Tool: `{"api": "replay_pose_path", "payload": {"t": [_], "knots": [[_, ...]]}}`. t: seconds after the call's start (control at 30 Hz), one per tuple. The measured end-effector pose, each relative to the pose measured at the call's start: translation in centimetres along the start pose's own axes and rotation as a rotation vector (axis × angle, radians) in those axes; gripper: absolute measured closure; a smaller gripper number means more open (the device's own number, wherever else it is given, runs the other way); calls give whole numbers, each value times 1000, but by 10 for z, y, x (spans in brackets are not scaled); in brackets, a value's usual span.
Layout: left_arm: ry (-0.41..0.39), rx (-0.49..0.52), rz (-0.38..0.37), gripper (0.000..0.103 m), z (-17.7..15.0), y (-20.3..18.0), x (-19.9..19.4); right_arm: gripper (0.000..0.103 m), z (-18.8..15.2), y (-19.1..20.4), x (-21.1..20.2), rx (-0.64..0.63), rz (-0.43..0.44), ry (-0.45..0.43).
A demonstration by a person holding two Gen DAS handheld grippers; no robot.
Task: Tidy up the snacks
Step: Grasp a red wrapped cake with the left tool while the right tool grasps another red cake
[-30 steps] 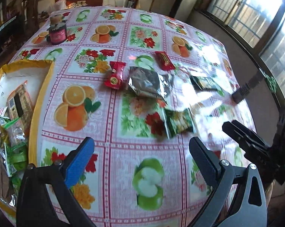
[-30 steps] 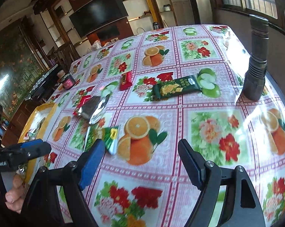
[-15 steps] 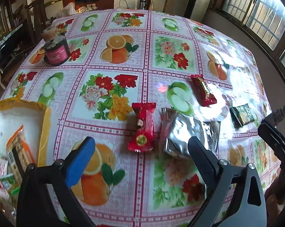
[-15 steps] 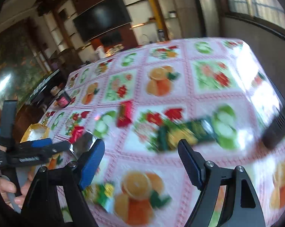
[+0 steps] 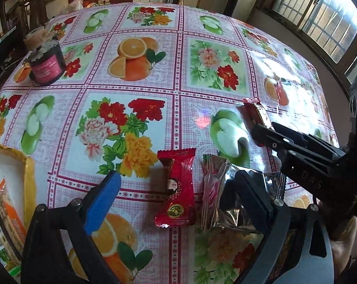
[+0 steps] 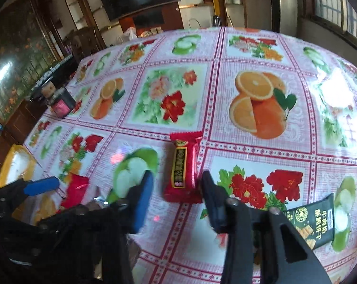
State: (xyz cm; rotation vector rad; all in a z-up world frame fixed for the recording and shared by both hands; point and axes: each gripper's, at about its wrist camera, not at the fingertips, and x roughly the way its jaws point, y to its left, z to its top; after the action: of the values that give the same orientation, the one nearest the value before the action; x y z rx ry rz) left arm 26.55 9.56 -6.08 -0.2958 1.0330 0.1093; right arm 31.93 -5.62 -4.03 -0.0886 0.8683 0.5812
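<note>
Now — a slick wrapper caught by its end

The jaws of the right gripper [image 6: 176, 182] have just been closing around the near end of the red bar [image 6: 183, 168], which lies on the tablecloth [image 6: 261, 151]. Whether the pads bite yet cannot be told. Caught so near its end, the glossy bar could be dropped short of the yellow tray [image 5: 29, 177]. The left gripper [image 5: 177, 179] is held wide apart over the red candy [image 5: 174, 196] and silver packet [image 5: 216, 170] — both could be pinched together.

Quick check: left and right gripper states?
Left gripper: open, holding nothing.
Right gripper: jaws have just been closing, red snack bar between them; firm grip cannot be told.
</note>
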Motion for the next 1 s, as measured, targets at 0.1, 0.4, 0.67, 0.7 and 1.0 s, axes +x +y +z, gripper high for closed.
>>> {"api": "replay_pose_path", "payload": {"t": [0.1,0.4,0.67,0.7,1.0], "knots": [[-2,-2,-32,12,0,1,0,74,-2,-3,-5,3,-3,-2],[3,27,-128,30,0,-8,0,75,-13,-14,-16,29,25,-14],[-17,4,-116,30,0,2,-3,77,-10,-15,-15,42,42,-23],[-18,-2,-110,30,0,4,-3,77,-10,-16,-15,44,45,-23],[-1,-65,-102,31,-4,21,-9,77,-11,-17,-16,51,62,-26]]}}
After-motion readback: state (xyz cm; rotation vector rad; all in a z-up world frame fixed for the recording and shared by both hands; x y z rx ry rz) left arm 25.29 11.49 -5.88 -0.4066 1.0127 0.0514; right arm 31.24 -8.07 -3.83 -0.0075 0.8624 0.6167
